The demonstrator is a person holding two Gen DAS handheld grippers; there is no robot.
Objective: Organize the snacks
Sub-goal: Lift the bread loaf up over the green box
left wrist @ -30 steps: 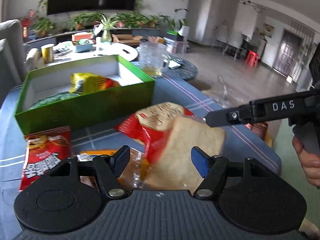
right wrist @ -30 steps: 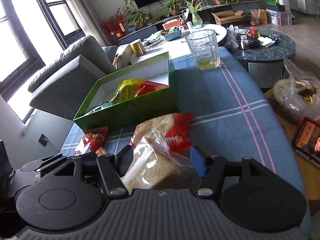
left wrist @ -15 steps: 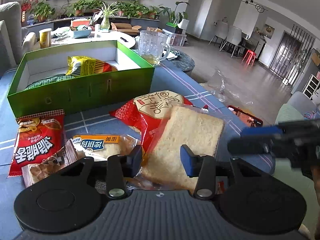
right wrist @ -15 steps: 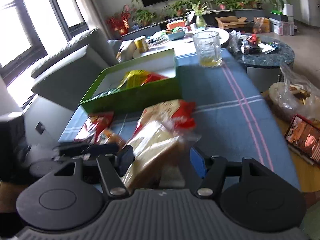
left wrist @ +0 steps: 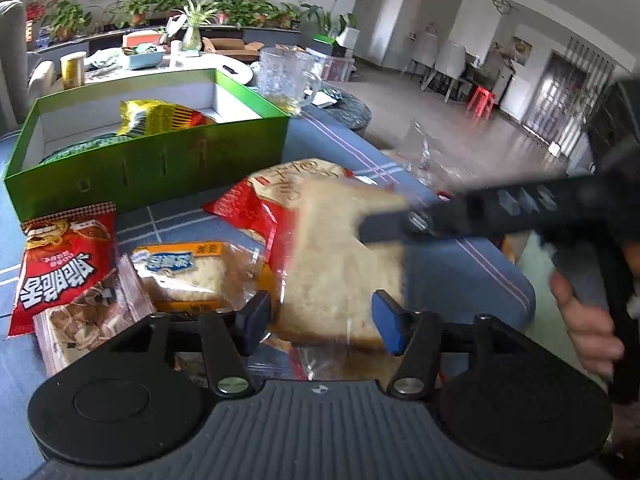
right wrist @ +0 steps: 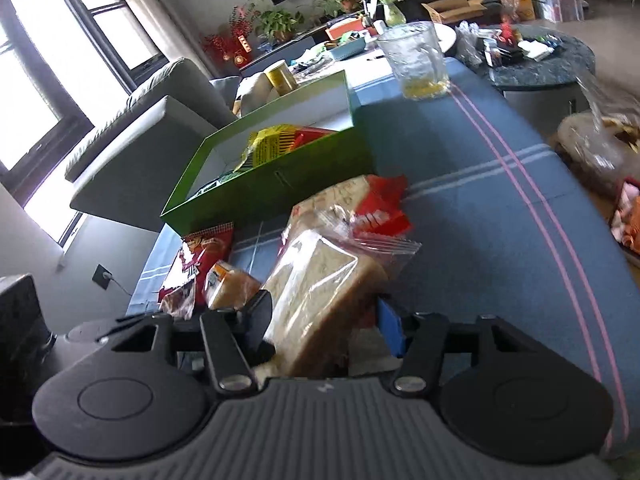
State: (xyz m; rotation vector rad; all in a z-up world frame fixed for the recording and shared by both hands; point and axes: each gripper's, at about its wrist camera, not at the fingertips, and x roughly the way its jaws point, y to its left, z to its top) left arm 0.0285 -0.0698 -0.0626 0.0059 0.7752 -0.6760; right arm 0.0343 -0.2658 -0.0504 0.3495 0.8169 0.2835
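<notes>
Blue woven cloth with pale stripes over the table (left wrist: 472, 264), matt. Clear, crinkled, glossy plastic around the bread bag (right wrist: 320, 280); porous, rough crumb inside. Shiny foil-like film on the red snack packet (left wrist: 64, 256) and the yellow packet (left wrist: 160, 118). Matt green cardboard box (left wrist: 160, 164), white inside. Clear glass mug (right wrist: 416, 60). Matt black plastic fingers (left wrist: 252, 316), ribbed grey housing.

A glass mug (right wrist: 418, 62) with a little yellow liquid stands on the blue striped worktop (right wrist: 500, 216). Behind it sit a dark round side table (right wrist: 548, 66), potted plants (left wrist: 168, 4) and a grey sofa (right wrist: 144, 136).
</notes>
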